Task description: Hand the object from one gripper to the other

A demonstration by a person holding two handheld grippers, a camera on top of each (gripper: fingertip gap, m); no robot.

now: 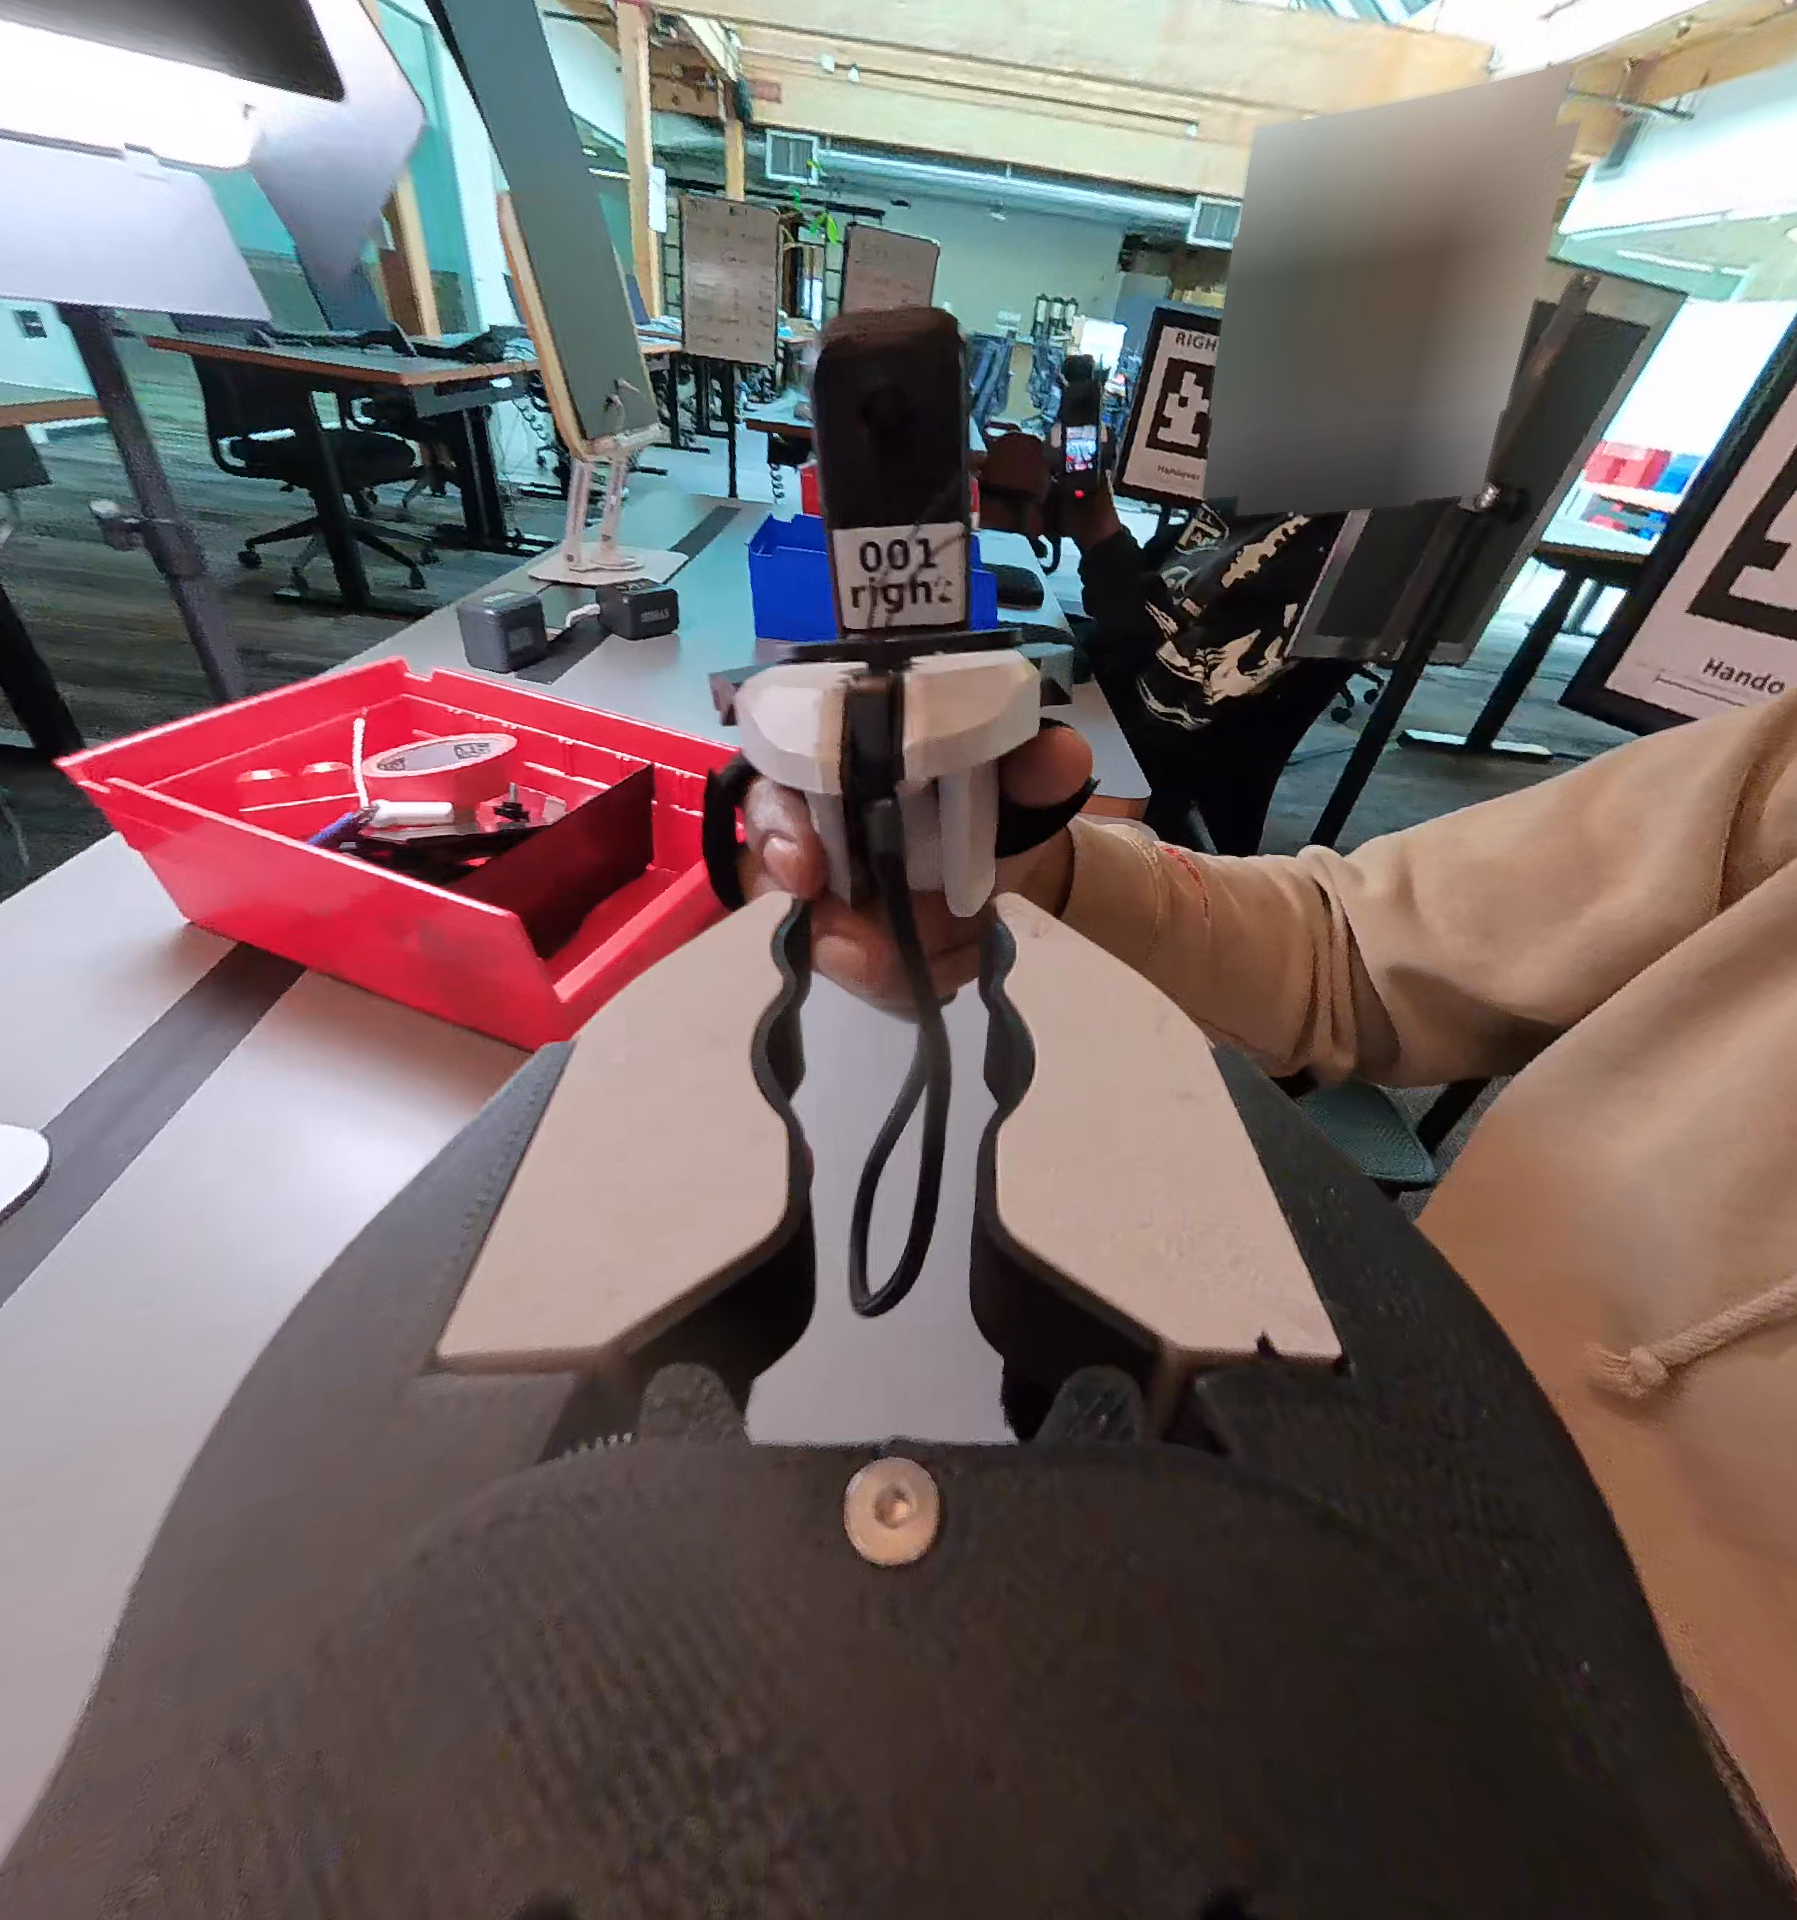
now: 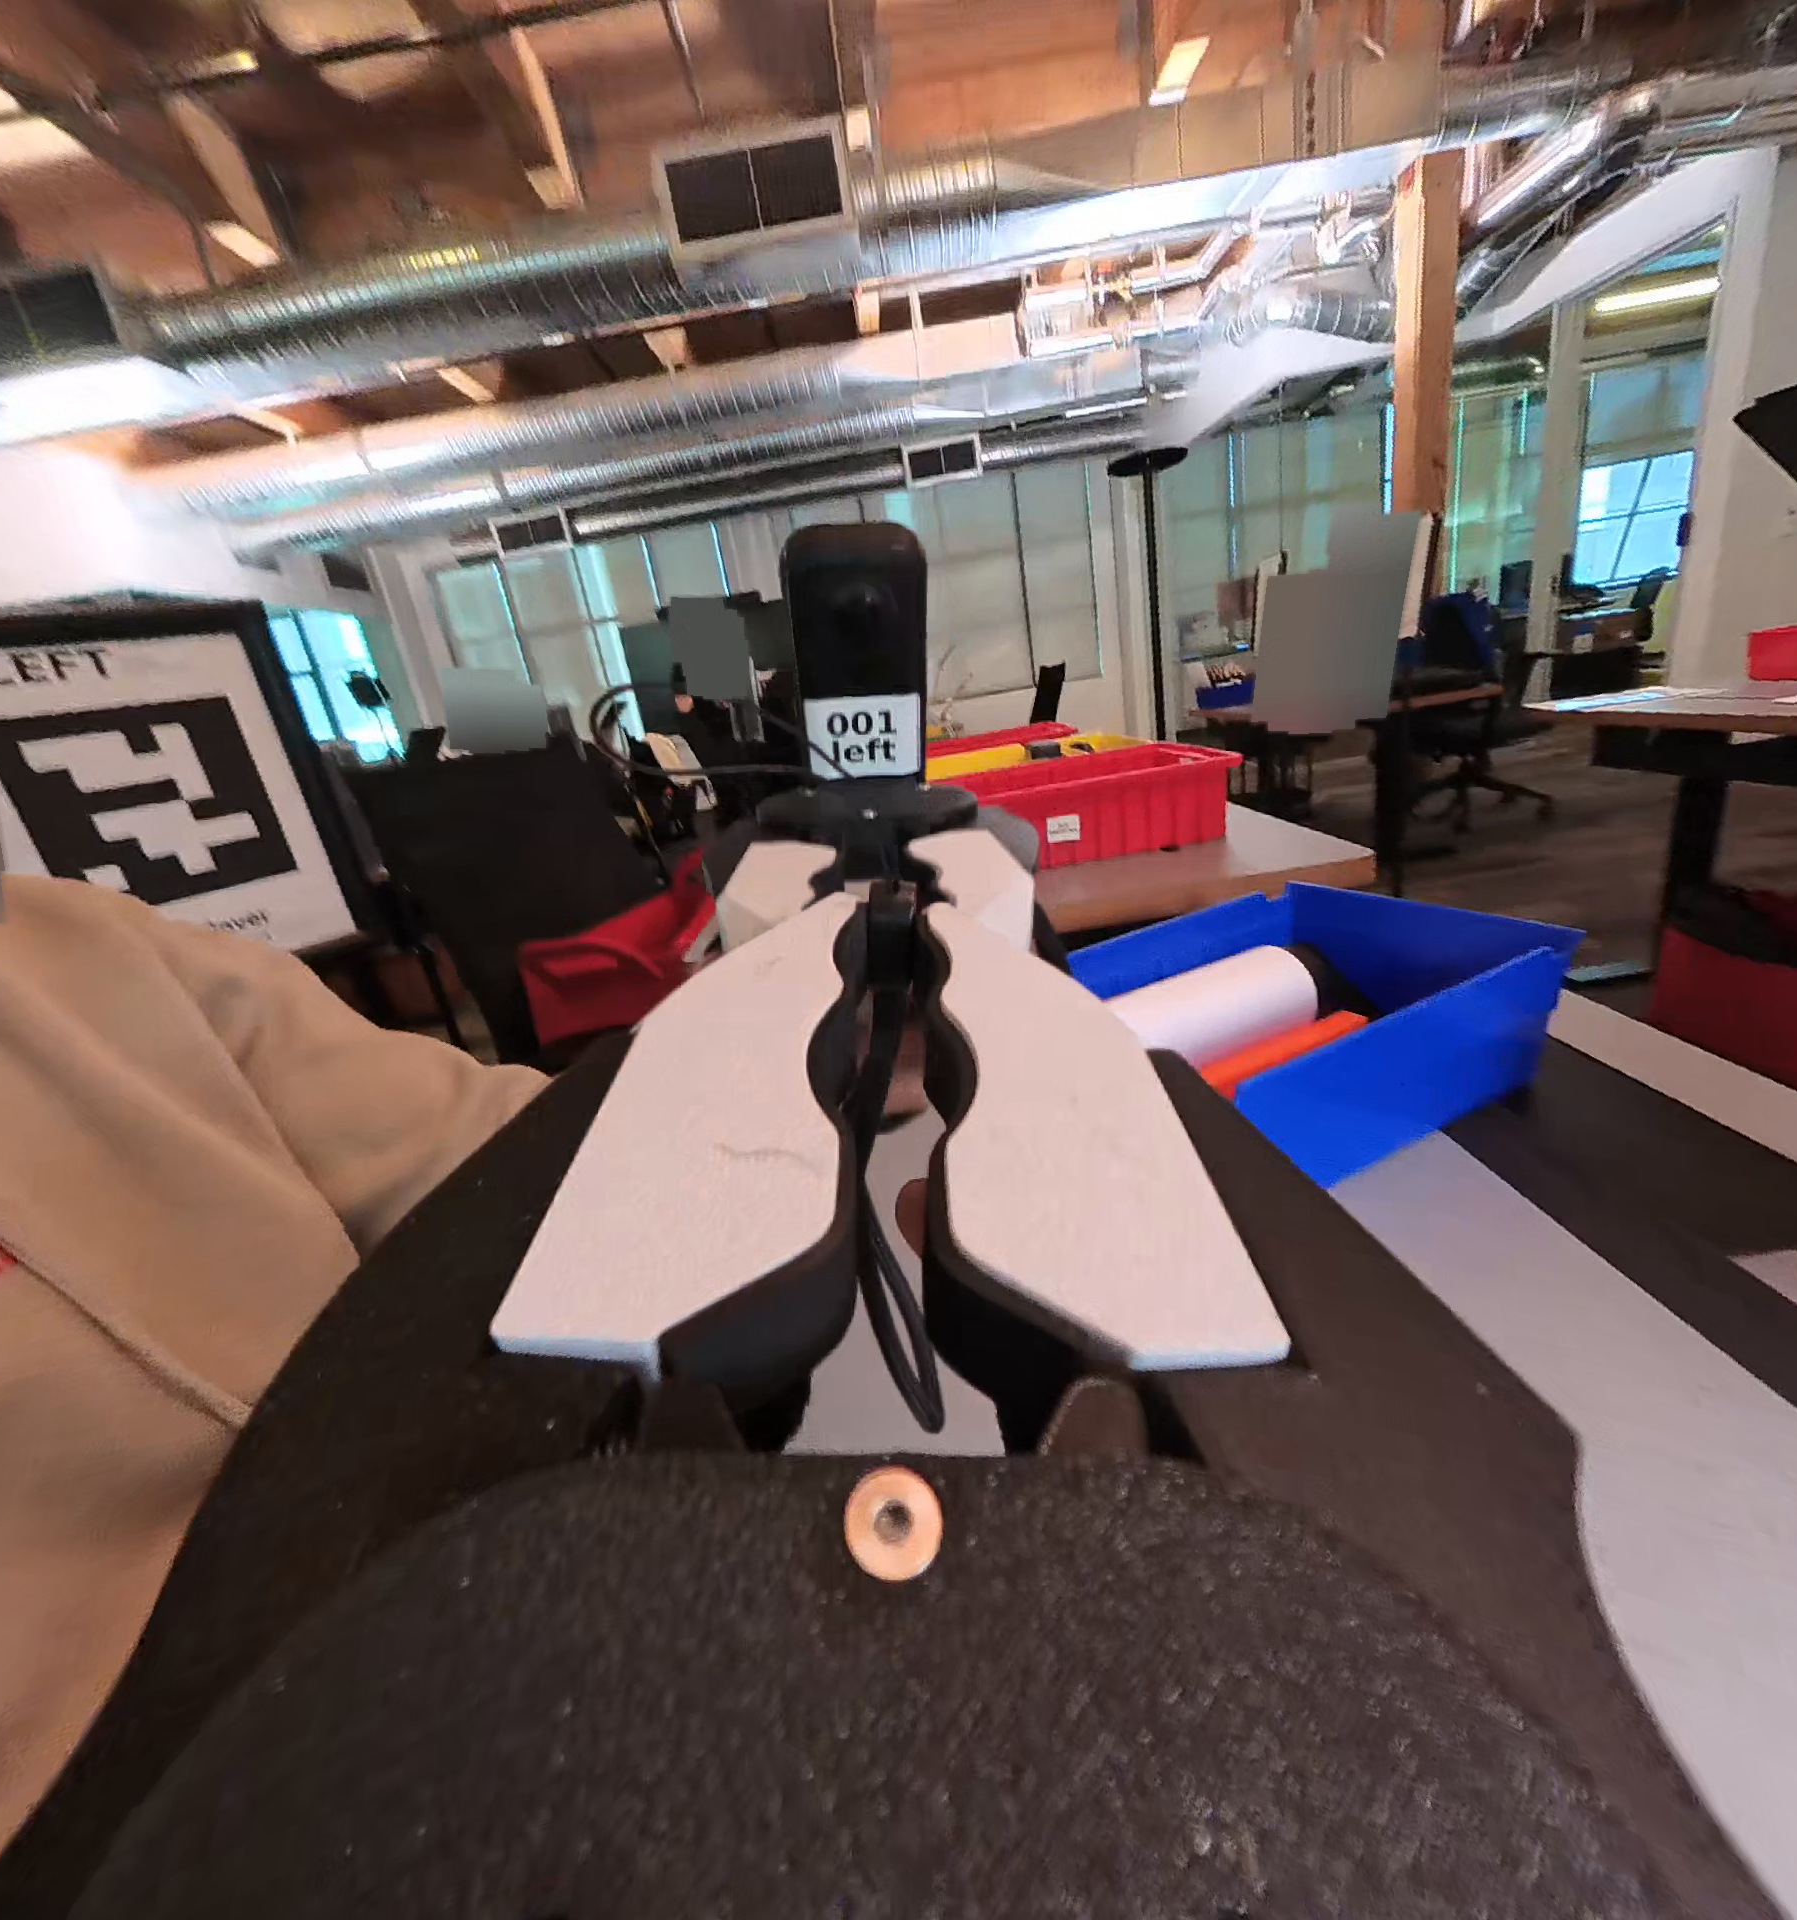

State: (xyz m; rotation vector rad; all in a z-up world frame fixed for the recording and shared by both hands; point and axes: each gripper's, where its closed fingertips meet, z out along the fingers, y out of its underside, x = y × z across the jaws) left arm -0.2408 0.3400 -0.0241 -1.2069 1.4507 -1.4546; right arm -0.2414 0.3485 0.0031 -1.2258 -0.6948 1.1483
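The object is a thin black looped cord [image 1: 899,1143]. My right gripper [image 2: 889,914] is shut on its upper end, and the loop [image 2: 899,1340] hangs down between its white fingers. In the left wrist view the right gripper [image 1: 894,862] faces me, held by a hand in a beige sleeve [image 1: 1393,935]. My left gripper [image 1: 889,935] is open, its fingers either side of the hanging loop without touching it. In the right wrist view the left gripper [image 2: 873,883] sits just beyond my fingertips, its fingers spread around them.
A red bin [image 1: 354,914] with tape and small parts sits on the grey table [image 1: 146,1091] to the left. A blue bin [image 2: 1393,1081] holding a white roll and an orange piece sits to the right. Marker boards, desks and chairs stand behind. Both grippers' tips are close together, under 4 cm apart.
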